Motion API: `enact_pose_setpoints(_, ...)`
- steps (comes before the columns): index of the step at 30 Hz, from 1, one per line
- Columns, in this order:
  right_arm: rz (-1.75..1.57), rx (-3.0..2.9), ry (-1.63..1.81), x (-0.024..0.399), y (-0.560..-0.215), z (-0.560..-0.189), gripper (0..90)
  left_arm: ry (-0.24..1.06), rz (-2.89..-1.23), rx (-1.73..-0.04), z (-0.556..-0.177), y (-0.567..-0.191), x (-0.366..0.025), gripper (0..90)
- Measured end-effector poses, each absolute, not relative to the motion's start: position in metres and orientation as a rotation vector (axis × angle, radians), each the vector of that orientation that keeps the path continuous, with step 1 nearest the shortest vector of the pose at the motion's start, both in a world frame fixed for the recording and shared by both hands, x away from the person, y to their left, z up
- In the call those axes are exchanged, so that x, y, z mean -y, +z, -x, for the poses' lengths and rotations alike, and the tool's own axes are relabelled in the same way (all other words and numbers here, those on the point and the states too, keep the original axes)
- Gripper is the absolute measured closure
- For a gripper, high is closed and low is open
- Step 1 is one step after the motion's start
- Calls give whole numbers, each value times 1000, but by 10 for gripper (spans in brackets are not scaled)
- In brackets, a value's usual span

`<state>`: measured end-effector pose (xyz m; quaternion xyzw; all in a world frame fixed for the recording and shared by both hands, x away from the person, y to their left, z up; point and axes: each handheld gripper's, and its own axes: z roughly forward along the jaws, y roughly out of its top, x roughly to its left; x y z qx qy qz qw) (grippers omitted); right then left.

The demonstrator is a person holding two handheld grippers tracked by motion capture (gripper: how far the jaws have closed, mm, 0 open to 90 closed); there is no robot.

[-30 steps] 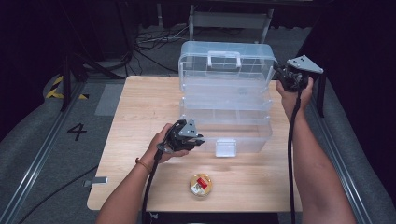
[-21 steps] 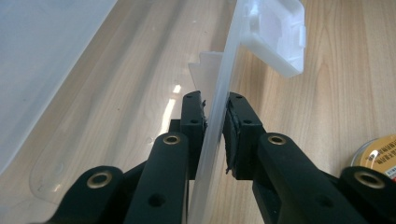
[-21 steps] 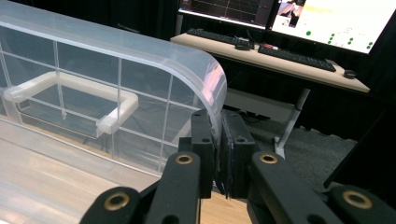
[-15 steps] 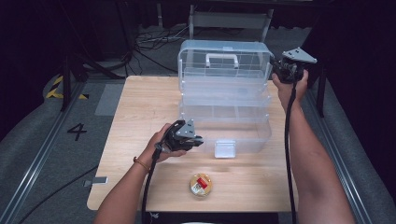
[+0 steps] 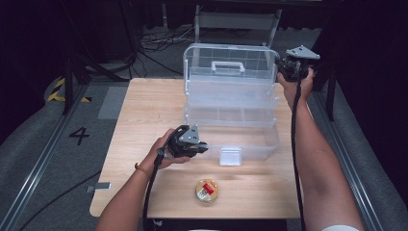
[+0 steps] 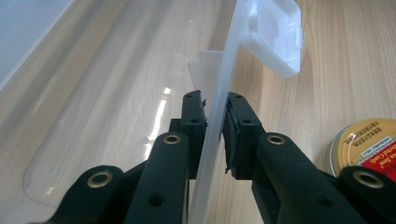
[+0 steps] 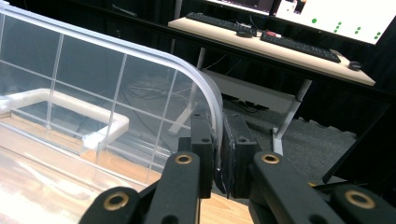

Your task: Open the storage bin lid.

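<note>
We see a clear plastic box (image 5: 231, 113) standing on the far half of the tabletop (image 5: 144, 115), its tiers stepped out towards us and its lid (image 5: 230, 62) raised upright at the far side, with a white handle (image 5: 227, 66) on it.

Our left gripper (image 5: 201, 146) sits at the near left corner of the box. In the left gripper view its fingers (image 6: 192, 122) are closed on the thin front wall (image 6: 219, 107) of the lowest tray, one pad on each face of the clear plastic; they have just been closing, with that wall between them. A white latch (image 5: 230, 156) hangs from the same wall just to the right of the gripper.

Our right gripper (image 5: 284, 70) is up at the far right, at the right edge of the lid. In the right gripper view its fingers (image 7: 201, 140) are pinched nearly together on the lid's curved rim (image 7: 205, 93), with the handle visible through the ribbed clear panel to the left.

A small round tin (image 5: 207, 190) with a red and gold top lies on the tabletop near us, apart from the box and to the right of the left gripper.
</note>
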<state>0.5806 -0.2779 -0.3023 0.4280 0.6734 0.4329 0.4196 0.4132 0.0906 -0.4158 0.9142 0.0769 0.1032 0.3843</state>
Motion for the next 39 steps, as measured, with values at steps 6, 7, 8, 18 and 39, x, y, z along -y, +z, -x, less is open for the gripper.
enact_pose_setpoints(6, -1090, -1720, 1089, 279, -304, -592, 848, 260, -2332, -195, -412, -416, -91, 799)
enact_pose_setpoints(7, -1082, -1742, 1079, 279, -304, -597, 844, 258, -2328, -196, -412, -416, -91, 799)
enact_pose_setpoints(8, -1082, -1752, 1075, 280, -304, -599, 843, 255, -2326, -196, -412, -416, -91, 799)
enact_pose_setpoints(18, -1112, -1796, 1039, 279, -313, -621, 836, 246, -2321, -207, -411, -416, -92, 795)
enact_pose_setpoints(39, -1173, -1933, 1006, 284, -327, -655, 826, 245, -2317, -228, -410, -417, -91, 787)
